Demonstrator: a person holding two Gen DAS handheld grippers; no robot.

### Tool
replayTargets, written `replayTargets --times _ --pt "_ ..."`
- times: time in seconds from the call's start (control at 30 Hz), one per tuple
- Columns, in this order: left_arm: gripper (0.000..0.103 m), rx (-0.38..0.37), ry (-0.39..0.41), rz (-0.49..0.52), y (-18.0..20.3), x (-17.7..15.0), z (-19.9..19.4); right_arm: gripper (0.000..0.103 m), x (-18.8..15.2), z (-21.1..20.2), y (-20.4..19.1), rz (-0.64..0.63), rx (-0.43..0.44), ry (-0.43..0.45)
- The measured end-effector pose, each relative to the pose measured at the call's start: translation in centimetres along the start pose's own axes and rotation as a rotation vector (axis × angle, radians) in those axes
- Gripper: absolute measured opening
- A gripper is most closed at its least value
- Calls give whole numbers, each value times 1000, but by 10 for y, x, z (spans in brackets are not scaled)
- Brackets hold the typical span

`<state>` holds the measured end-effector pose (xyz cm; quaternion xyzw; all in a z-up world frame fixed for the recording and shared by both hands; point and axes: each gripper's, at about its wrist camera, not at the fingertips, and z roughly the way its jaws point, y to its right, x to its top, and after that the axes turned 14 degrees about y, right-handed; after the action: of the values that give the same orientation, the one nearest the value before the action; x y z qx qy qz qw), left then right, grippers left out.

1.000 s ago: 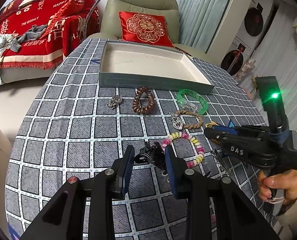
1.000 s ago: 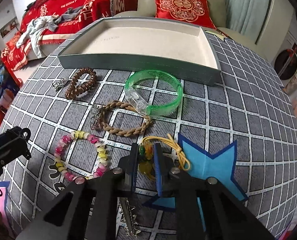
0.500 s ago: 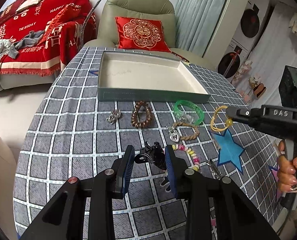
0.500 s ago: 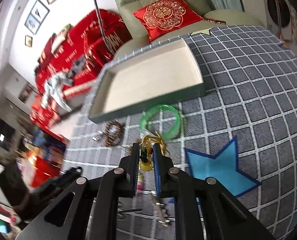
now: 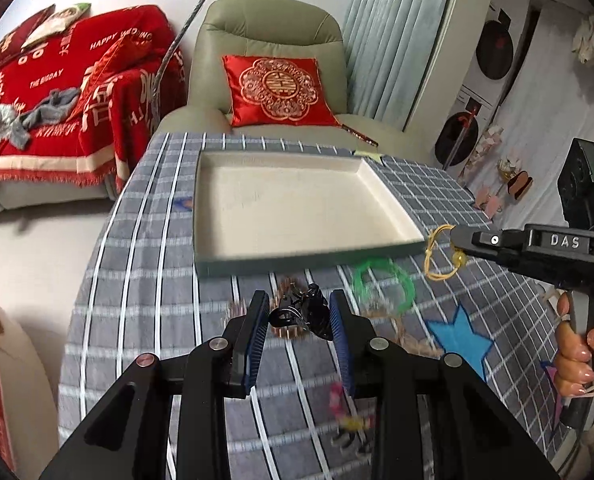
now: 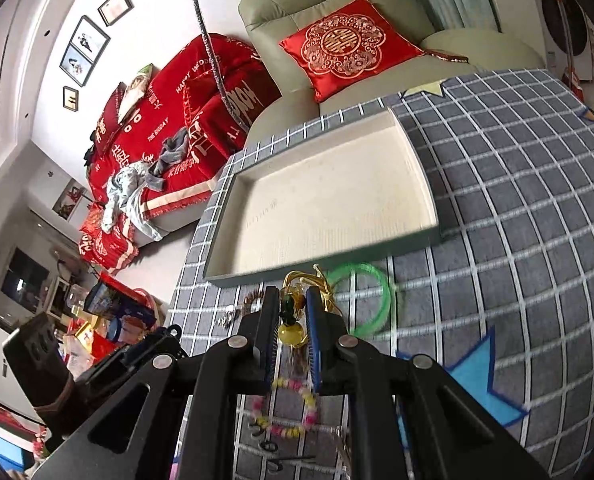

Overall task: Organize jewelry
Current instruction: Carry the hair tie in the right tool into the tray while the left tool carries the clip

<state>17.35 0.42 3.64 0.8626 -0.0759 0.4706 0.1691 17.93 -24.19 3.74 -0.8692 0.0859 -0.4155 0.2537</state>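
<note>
Black hair clip (image 5: 303, 312) between left jaws, lifted

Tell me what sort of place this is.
Most likely a home living room: an olive-green padded armchair with a red embroidered cushion, a sofa draped in a red printed throw, and framed pictures on the wall.

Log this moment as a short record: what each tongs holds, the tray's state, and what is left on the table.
left tongs: shut on a black hair claw clip, lifted off the cloth
right tongs: shut on a yellow cord bracelet with amber and green beads, lifted
tray: shallow grey-green box tray with cream lining, nothing inside
left on the grey checked tablecloth: green translucent bangle, pastel bead bracelet, brown bead bracelet
</note>
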Motion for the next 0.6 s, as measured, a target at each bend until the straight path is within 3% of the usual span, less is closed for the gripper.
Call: replayTargets --times 0.4,0.6 --pt "46 44 27 83 -4 65 87 14 75 69 3 -80 -66 10" --pt "46 77 -13 49 -20 77 148 14 95 122 10 -131 -123 -14"
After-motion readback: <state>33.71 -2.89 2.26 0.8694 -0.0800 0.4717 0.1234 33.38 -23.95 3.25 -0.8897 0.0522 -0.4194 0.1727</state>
